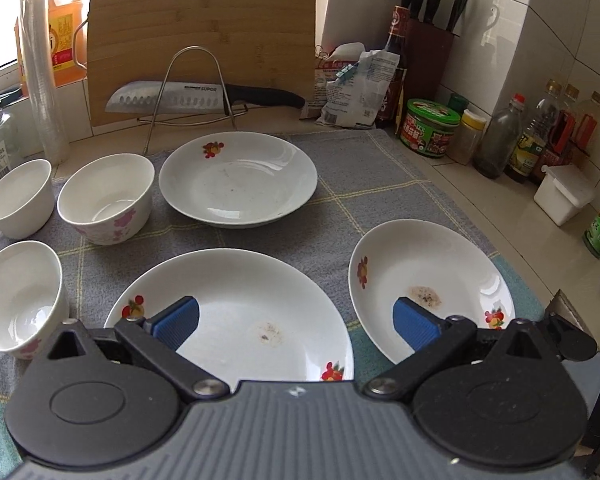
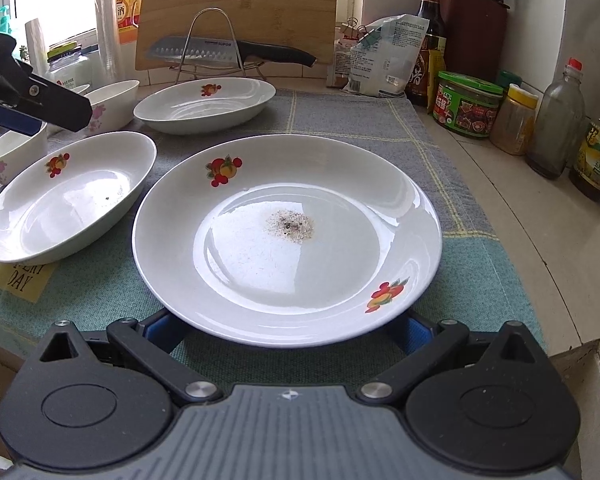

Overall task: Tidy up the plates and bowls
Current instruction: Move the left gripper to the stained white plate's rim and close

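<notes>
left gripper (image 1: 296, 322): fingers spread wide, holding nothing, hovering over the near-left white round plate with red fruit decals (image 1: 236, 312); blue pads (image 1: 178, 322) show clearly.
right gripper (image 2: 288, 332): fingers spread wide on both sides of the near rim of the near-right white round plate with fruit decals and a brown stain (image 2: 286, 236); pads mostly hidden under the rim, so contact cannot be told; not clamped.
plates: three in all on the grey-and-teal checked cloth (image 1: 340, 184) over the desk; third white fruit-decal plate (image 1: 238, 178) lies far centre; none stacked.
bowls: three white bowls with pink flowers at the left, far-left (image 1: 18, 198), middle (image 1: 106, 198), near-left (image 1: 20, 298); all apart, none nested.
risk 1: glazed rim is slick and sloped, a shallow pinch may let the stained plate slip or tip.
risk 2: near plates sit close together, so a lifted edge may knock the neighbour.
risk 3: the cloth may drag and shift the bowls.
risk 4: steel santoku knife (image 1: 204, 96) on a wire rack behind is a hazard for any far reach.
left view only: all three bowls, full layout.
right view only: the stained plate's rim between the right fingers, left gripper seen from the side (image 2: 32, 104), yellow printed patch on the cloth (image 2: 20, 280).
</notes>
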`<state>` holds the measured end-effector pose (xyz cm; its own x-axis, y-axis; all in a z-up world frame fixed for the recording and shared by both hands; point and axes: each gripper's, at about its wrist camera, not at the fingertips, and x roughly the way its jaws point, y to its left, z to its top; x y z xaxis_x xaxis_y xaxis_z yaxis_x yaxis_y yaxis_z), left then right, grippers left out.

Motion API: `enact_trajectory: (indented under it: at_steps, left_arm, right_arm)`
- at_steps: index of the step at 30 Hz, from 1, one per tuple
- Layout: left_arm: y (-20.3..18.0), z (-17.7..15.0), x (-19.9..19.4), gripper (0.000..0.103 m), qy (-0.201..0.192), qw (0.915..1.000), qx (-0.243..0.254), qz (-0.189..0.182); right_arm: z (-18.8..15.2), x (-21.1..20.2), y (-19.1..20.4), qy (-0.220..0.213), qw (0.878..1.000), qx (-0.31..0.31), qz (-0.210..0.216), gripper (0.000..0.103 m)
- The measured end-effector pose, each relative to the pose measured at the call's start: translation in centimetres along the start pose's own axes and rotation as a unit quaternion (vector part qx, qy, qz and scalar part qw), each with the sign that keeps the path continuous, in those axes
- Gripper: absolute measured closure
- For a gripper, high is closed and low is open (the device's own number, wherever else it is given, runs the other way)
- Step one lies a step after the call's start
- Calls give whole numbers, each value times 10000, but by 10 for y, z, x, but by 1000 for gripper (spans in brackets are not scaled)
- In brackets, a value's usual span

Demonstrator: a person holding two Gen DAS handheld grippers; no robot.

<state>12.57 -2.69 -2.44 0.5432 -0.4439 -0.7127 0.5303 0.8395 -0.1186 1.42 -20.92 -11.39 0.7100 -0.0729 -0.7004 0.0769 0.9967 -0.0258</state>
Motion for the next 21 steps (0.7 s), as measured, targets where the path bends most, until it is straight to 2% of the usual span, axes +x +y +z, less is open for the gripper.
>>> enact_trajectory:
  at_steps: [5, 10, 15, 18, 21]
  left_arm:
    - [-12, 15, 15, 1, 71, 9985, 316, -432]
    - [-22, 31, 41, 1, 516, 9954, 292, -751]
    - [-36, 46, 50, 1, 414, 9966, 369, -603]
    - [-47, 55, 55, 1, 334, 9956, 639, -591]
    - [-54, 63, 66, 1, 393, 9925, 876, -753]
  right_arm:
    - [-4, -1, 1, -109, 9999, -2, -20, 0]
    - [-8, -2, -1, -242, 9997, -92, 53, 0]
    - [-10, -4, -6, -317, 9990, -235, 225, 0]
    - [-12, -5, -8, -372, 9984, -296, 296, 0]
    - [-14, -5, -9, -444, 9979, -338, 343, 0]
